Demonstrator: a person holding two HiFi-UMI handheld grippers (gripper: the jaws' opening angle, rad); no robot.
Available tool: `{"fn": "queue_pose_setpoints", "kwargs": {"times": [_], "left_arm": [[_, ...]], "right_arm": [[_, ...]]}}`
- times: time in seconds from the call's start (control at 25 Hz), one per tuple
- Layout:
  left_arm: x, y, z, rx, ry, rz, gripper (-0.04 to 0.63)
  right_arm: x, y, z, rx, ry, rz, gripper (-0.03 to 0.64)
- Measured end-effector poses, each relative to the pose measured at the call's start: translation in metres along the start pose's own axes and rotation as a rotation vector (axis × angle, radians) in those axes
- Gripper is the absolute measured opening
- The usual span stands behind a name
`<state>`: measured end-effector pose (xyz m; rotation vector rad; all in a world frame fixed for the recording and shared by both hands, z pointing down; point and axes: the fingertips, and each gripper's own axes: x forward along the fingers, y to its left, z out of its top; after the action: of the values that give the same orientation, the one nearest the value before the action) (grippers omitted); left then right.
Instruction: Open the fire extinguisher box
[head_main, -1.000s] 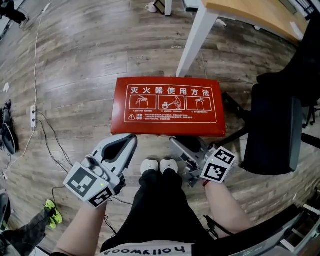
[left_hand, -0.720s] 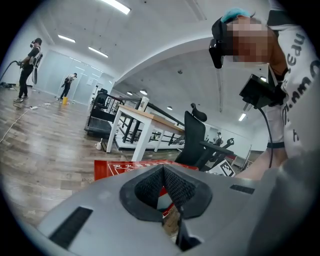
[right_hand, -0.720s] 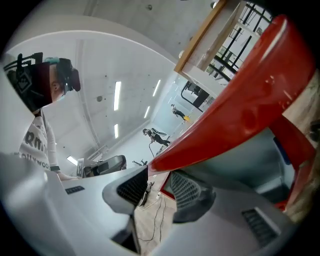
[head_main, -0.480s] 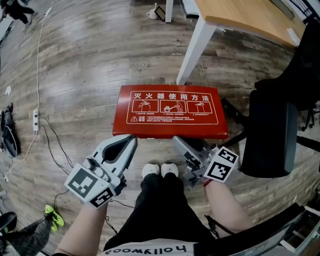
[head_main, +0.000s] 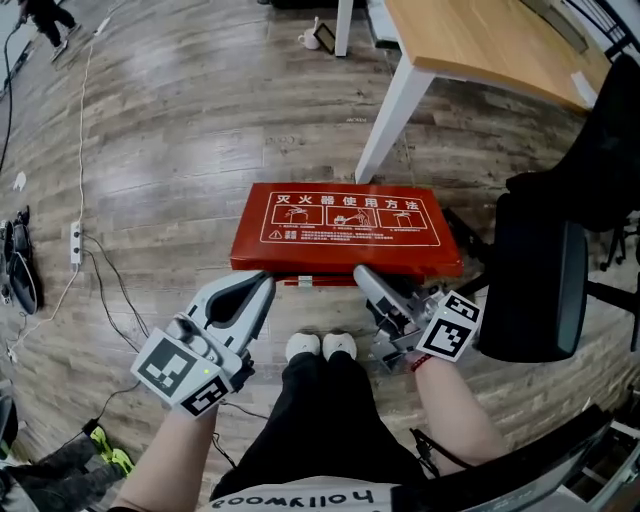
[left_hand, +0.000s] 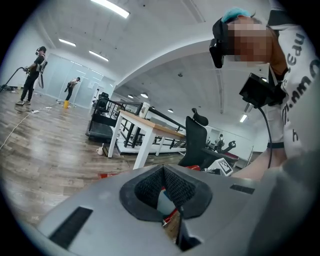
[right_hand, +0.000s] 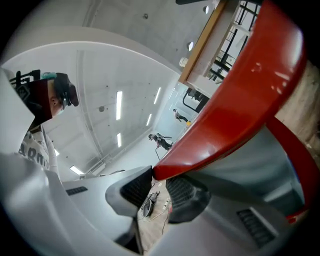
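A red fire extinguisher box lies on the wooden floor, its lid (head_main: 345, 225) printed with white instructions. The lid's near edge stands raised, and a strip of the box body (head_main: 300, 282) shows beneath it. My right gripper (head_main: 362, 272) is at that near edge, right of centre. In the right gripper view its jaws are closing, with the red lid's lip (right_hand: 235, 100) caught between the pads (right_hand: 137, 187) at the tips. My left gripper (head_main: 265, 282) hovers just short of the box's near left corner, shut and empty, and shows the same in the left gripper view (left_hand: 164, 172).
A white table leg (head_main: 385, 115) stands right behind the box under a wooden tabletop (head_main: 490, 40). A black office chair (head_main: 540, 270) is close on the right. A power strip with cables (head_main: 75, 240) lies to the left. The person's white shoes (head_main: 320, 347) are in front of the box.
The lid's near edge has lifted off the box body, opening a gap. The right gripper has gone in onto that edge. The left gripper has barely moved.
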<state>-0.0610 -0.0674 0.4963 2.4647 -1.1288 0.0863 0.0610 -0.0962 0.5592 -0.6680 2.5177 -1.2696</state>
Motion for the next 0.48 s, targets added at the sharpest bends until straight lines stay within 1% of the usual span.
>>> {"fn": "queue_pose_setpoints", "kwargs": {"times": [0.2,0.36,0.48], "left_arm": [[-0.002,0.001,0.014,-0.003,-0.005,0.005,0.006],[0.009,0.014,0.049,-0.024,-0.002,0.004,0.006],[0.015,0.023,0.071,-0.029,-0.003,0.0,0.006]], "right_arm": [[0.005,0.006,0.013,0.027,-0.006,-0.002,0.081],[0.026,0.01,0.049,0.058,-0.003,-0.034,0.078],[0.04,0.01,0.075,0.075,-0.025,-0.063,0.078]]}}
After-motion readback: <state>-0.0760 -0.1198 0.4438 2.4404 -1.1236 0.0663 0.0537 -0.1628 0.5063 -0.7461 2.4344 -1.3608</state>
